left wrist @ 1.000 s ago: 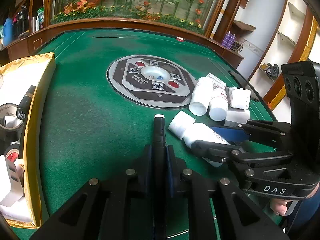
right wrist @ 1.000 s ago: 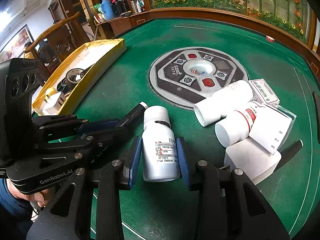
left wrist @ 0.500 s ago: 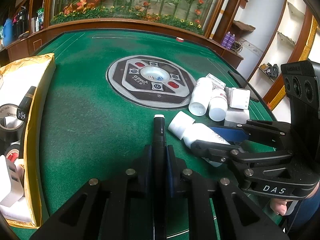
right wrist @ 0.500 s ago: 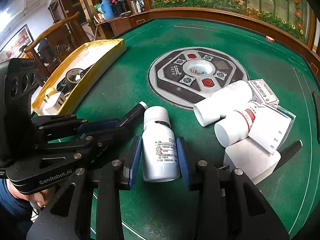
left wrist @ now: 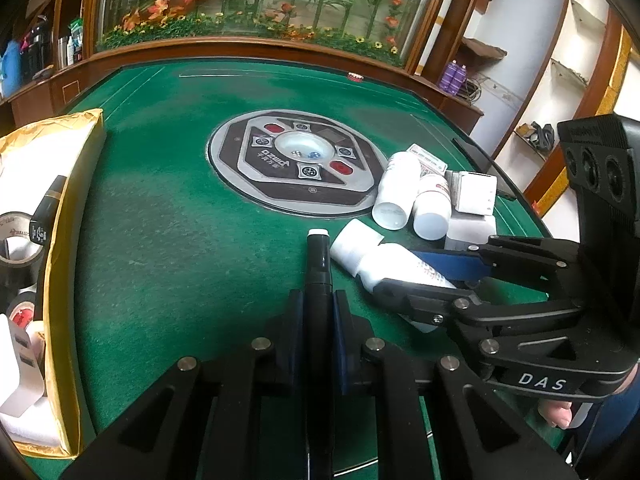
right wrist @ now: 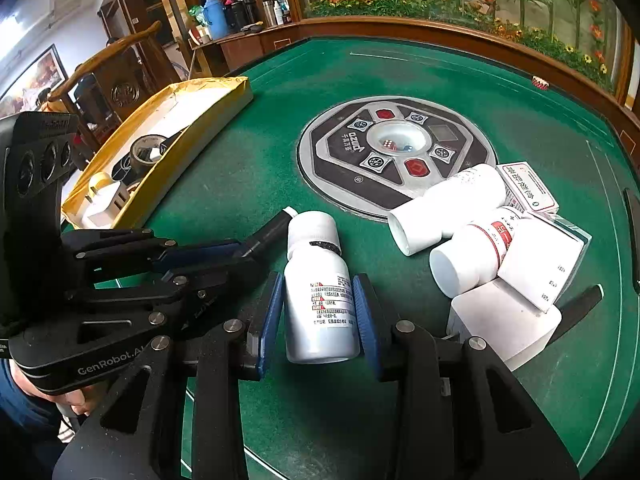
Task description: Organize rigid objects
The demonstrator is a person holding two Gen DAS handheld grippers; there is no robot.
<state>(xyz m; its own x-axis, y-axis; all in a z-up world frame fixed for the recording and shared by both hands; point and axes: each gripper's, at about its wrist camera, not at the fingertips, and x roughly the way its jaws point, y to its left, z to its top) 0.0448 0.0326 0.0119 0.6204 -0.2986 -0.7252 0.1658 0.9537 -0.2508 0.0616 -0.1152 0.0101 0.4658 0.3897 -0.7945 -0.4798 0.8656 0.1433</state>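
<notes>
Left gripper (left wrist: 319, 312): clamped on a black pen (left wrist: 319, 264), pads tight against the barrel, white-tipped end sticking out ahead between the fingers (left wrist: 292, 320). Right gripper (right wrist: 318, 312): closed around a white pill bottle (right wrist: 318, 292), blue pads against both sides of the labelled body, cap pointing away from the hand. Both tilted down toward the green felt table (left wrist: 180, 240); whether pen and bottle rest on the felt or hang just above it, cannot tell.

Just right of the pen tip, the cap of the held bottle, nearly touching it. Just beyond and right of the right gripper, a cluster lying close together: two more white bottles (right wrist: 448, 208) on their sides, open-looking bases toward the camera, one with a red label band; against them white boxes (right wrist: 540, 264) and a flat carton with red print (right wrist: 528, 186). Ahead of both grippers, set into the tabletop, a round control panel (left wrist: 296, 160) with a clear dome holding dice.

Well off to the left of the left gripper, a yellow-sided tray (left wrist: 60, 280) at the table edge, holding rolls of tape (left wrist: 18, 236), a dark tube and white items. Far past everything, a wooden rail and a planter of artificial flowers (left wrist: 260, 8).
</notes>
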